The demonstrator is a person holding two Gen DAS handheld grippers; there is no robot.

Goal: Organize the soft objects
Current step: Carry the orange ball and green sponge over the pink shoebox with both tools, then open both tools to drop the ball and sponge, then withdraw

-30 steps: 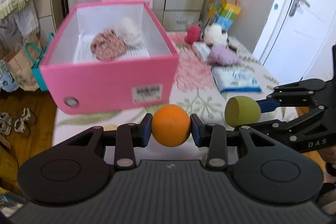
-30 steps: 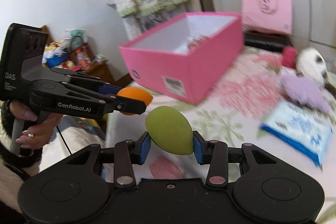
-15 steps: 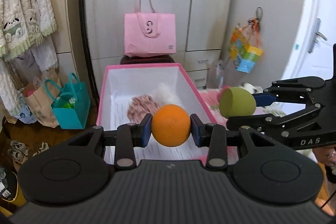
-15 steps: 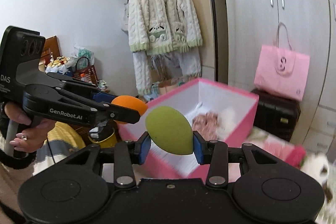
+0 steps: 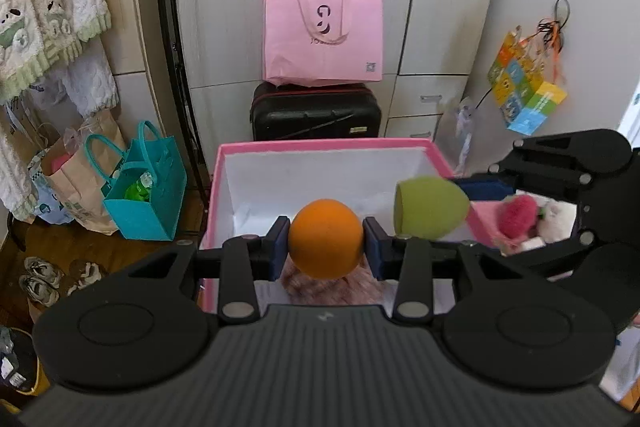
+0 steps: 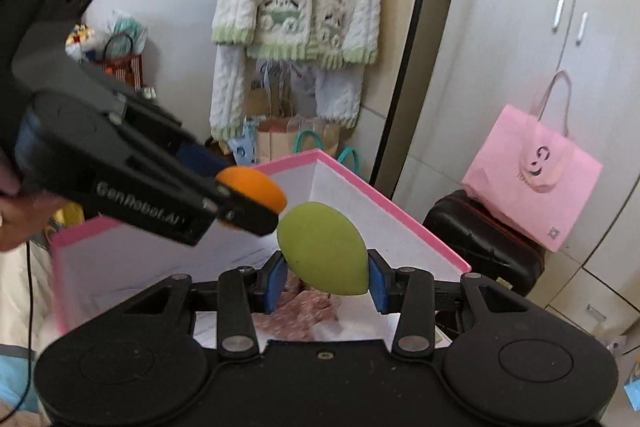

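Both grippers are loaded and hang over the open pink box (image 5: 436,159). On the left gripper (image 5: 326,245), the blue pads pinch an orange ball (image 5: 325,238) from either side. On the right gripper (image 6: 325,281), the jaws squeeze a green egg-shaped sponge (image 6: 323,247), whose long axis runs tilted across the pads with the narrow end down and to the right.

From the left wrist view the box's white inside lies straight ahead and below the ball, with a pink patterned soft thing (image 5: 304,283) already on its floor. The sponge (image 5: 428,207) hangs just beside the ball, toward the box's right wall, so neither hand is clearly nearer to the drop.

Judging from this, the coming move is a release straight down; the sponge sits closer to the rim and may need to come inward first.
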